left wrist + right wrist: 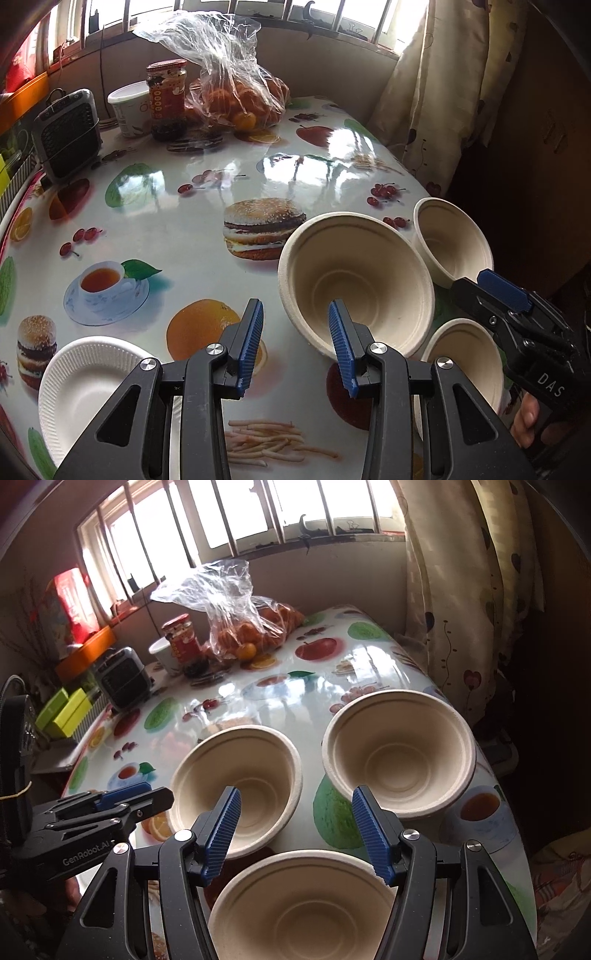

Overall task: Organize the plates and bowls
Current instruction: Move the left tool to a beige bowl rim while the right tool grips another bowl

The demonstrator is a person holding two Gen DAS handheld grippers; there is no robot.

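Barred windows and a patterned curtain [476,609] back a glossy counter [207,192] covered in a fruit-and-burger print. Far across it sit a crinkled clear plastic bag of oranges [236,96], a small dark grey fan heater [68,133], a red-labelled glass jar [167,99] and a white tub [127,109].

Near the front edge stand three beige moulded-fibre bowls, well apart from that clutter: the left bowl [238,786], the far right bowl [399,753] and the nearest bowl [306,904]. A white ribbed paper plate [92,387] lies at the front left, apart from them.

The left gripper [297,347] hovers with jaws partly spread and empty, one pad over the left bowl's rim. The right gripper [295,834] has jaws spread wide, empty, above the nearest bowl.

These bowls look light, so a jaw nudging a rim could skid one across the slick counter, perhaps off the near edge. The two grippers are also close, and could collide.
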